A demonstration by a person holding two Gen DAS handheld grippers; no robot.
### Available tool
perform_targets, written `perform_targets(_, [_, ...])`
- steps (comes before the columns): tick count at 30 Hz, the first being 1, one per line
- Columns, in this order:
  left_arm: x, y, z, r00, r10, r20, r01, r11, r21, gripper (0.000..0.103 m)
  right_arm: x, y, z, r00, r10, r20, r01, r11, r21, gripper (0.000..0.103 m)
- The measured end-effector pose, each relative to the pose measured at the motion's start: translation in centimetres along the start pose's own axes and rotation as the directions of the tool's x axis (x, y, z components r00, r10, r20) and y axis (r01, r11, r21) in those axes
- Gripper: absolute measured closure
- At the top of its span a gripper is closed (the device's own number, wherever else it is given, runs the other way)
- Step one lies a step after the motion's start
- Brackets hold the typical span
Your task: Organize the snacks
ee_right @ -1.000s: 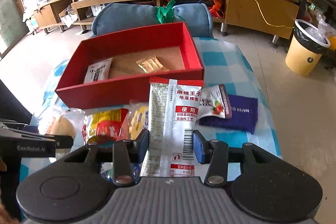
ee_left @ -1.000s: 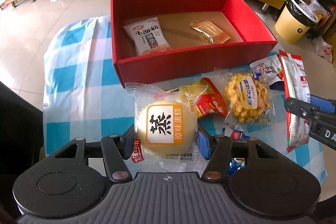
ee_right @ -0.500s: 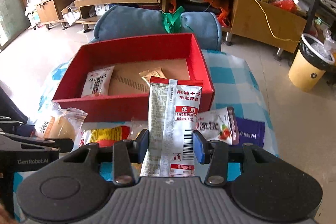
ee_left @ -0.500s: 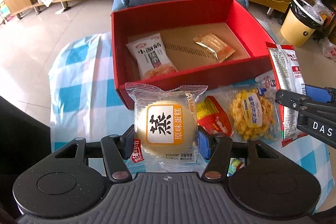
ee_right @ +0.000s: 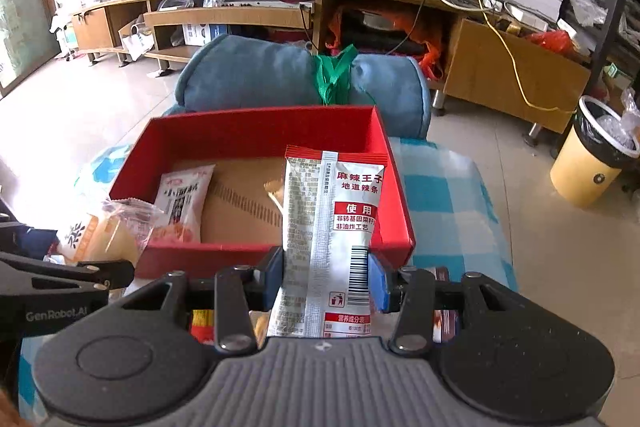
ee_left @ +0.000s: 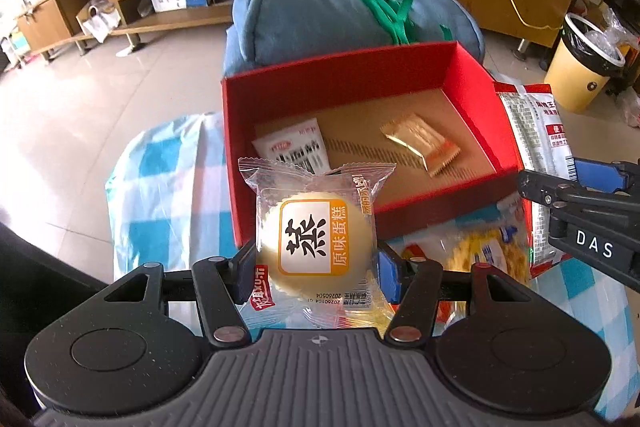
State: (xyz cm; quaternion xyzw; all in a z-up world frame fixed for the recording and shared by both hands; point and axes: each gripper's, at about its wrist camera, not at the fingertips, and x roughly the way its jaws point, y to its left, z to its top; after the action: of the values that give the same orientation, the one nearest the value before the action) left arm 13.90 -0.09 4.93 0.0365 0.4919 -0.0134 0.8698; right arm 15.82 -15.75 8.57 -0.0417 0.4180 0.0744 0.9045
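Both grippers hold a snack at this moment. Left gripper has its blue pads pressed on the two sides of a steamed cake packet, a round yellow cake in clear wrap with an orange and white label. The packet is lifted off the table and hangs in front of the near wall of the red box. Right gripper is closed on a tall spicy strip packet, silver with a red top edge and a barcode, held upright; its upper part stands before the near right corner of the box.

Inside the box, on the brown cardboard floor, two snacks lie: a white packet at the left side and a small gold packet toward the right, well apart from each other.

On the table, near the front wall of the box, more snacks rest on the blue checked cloth: a clear bag of yellow pieces and a red and yellow packet, partly hidden behind the left gripper.

Behind the box a rolled blue cushion is tied with a green strap. Farther right, a yellow bin with a dark liner stands on the tile floor.
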Motion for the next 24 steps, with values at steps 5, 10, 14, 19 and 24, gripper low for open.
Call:
perform_targets(5, [0.7, 0.0, 1.3, 1.000, 0.019, 0.014, -0.019, 1.000, 0.004, 0.038, 1.1, 0.3, 1.6, 1.000, -0.007, 0.018, 0.008, 1.000, -0.014, 0.060])
perform_targets(10, [1.8, 0.2, 2.4, 0.999, 0.036, 0.017, -0.036, 0.999, 0.003, 0.038, 2.3, 0.6, 3.1, 0.999, -0.004, 0.032, 0.005, 1.000, -0.027, 0.060])
perform_targets(14, [2.8, 0.2, 3.2, 0.999, 0.046, 0.009, -0.046, 0.999, 0.003, 0.038, 3.4, 1.1, 4.0, 0.999, -0.014, 0.042, 0.016, 0.998, -0.056, 0.060])
perform_targets(19, [4.0, 0.1, 3.9, 0.998, 0.063, 0.002, -0.063, 0.998, 0.010, 0.038, 5.3, 1.1, 4.6, 0.999, -0.022, 0.025, 0.024, 0.998, -0.059, 0.060])
perform_targets(24, [5.1, 0.1, 4.4, 0.998, 0.069, -0.009, -0.069, 0.998, 0.009, 0.038, 6.8, 1.1, 5.1, 1.000, -0.027, 0.015, 0.027, 0.998, -0.061, 0.060])
